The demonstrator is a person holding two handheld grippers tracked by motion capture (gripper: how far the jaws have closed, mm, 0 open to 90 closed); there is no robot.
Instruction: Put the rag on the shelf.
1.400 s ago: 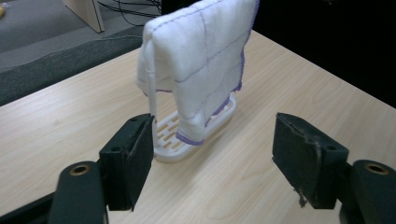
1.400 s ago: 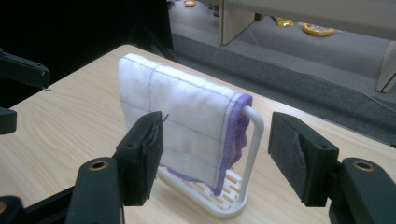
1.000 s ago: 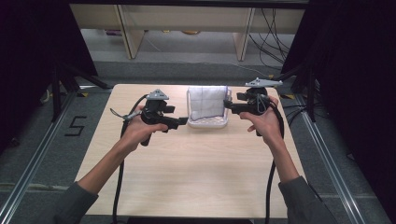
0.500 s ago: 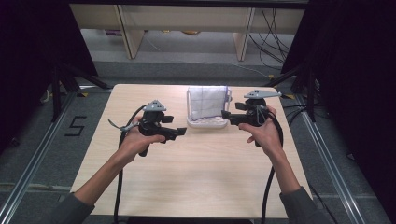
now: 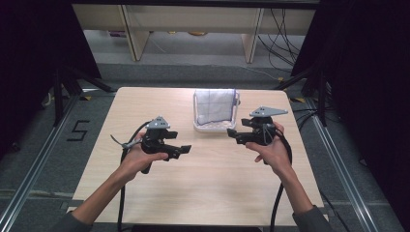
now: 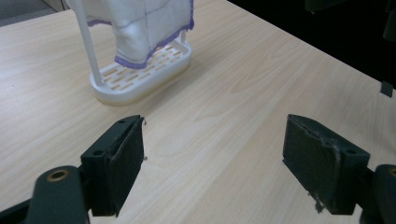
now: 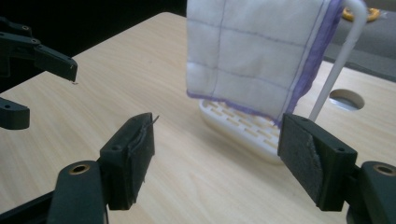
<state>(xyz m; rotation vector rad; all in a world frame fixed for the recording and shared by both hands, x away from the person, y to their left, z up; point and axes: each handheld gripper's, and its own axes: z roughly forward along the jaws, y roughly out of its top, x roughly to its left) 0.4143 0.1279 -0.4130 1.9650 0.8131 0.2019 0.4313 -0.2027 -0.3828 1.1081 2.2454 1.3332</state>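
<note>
A "5" [image 5: 79, 130] is marked on the floor left of the table [image 5: 203, 193]. The white, purple-edged cloth [image 5: 214, 106] hangs on a white rack [image 5: 197, 126] at the far edge. The left gripper [image 5: 183, 151] and right gripper [image 5: 233, 136] are wide, empty, jaws just opening.

Light wood table [image 5: 203, 193] on grey floor [image 5: 43, 145], black curtains [image 5: 29, 48] both sides, shelf legs [image 5: 133, 34] behind.

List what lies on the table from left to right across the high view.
Left tool → white rack with a cloth draped over it → right tool.
</note>
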